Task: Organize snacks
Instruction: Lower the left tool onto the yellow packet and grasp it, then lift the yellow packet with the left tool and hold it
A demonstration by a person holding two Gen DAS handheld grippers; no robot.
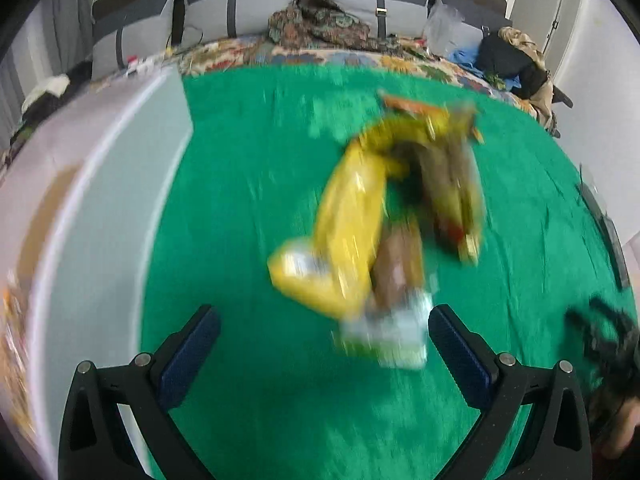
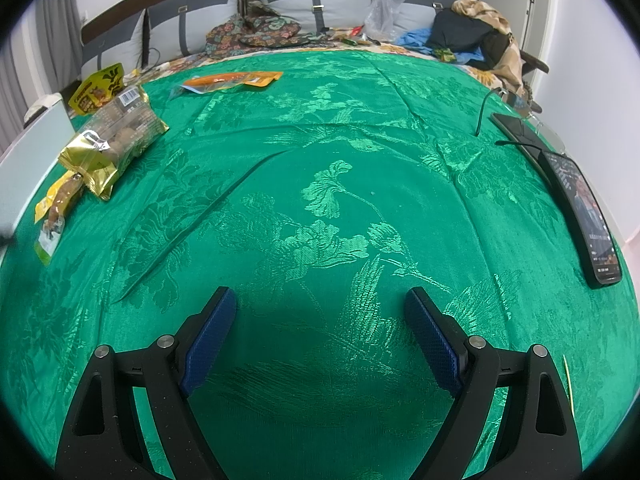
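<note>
Hovering above the green cloth [image 1: 248,168], the left gripper [image 1: 324,320] had its blue-padded fingers [image 1: 188,354] spread wide apart with nothing between them. Just ahead of it lay a loose heap of snack packets, badly smeared by motion blur in the left wrist view. A long yellow packet [image 1: 344,236] ran diagonally through the heap, with a brown packet [image 1: 400,264] pressed against its right side and a pale, whitish-green end [image 1: 388,336] nearest the fingertips. A darker brown-and-gold packet [image 1: 460,184] sat behind these, and an orange packet [image 1: 416,106] showed at the far edge. A white box [image 1: 120,184] stood at the left of the cloth, its rim curving toward the camera; what it held could not be made out.

The right wrist view was sharp. The right gripper [image 2: 320,336] was also released, its fingers [image 2: 210,336] splayed over bare patterned cloth [image 2: 340,208] with nothing gripped. Well away at the far left lay a gold-trimmed clear packet [image 2: 116,140] showing brown pieces inside and a barcode on its upper end. A narrow yellow-edged packet [image 2: 58,208] holding a brownish stick lay touching its near end, and a yellow pouch [image 2: 98,88] with dark lettering stood behind it. Farther back, an orange flat pouch [image 2: 228,79] lay alone on the cloth. Two dark phones [image 2: 580,208] rested along the right edge, one with its screen lit.
</note>
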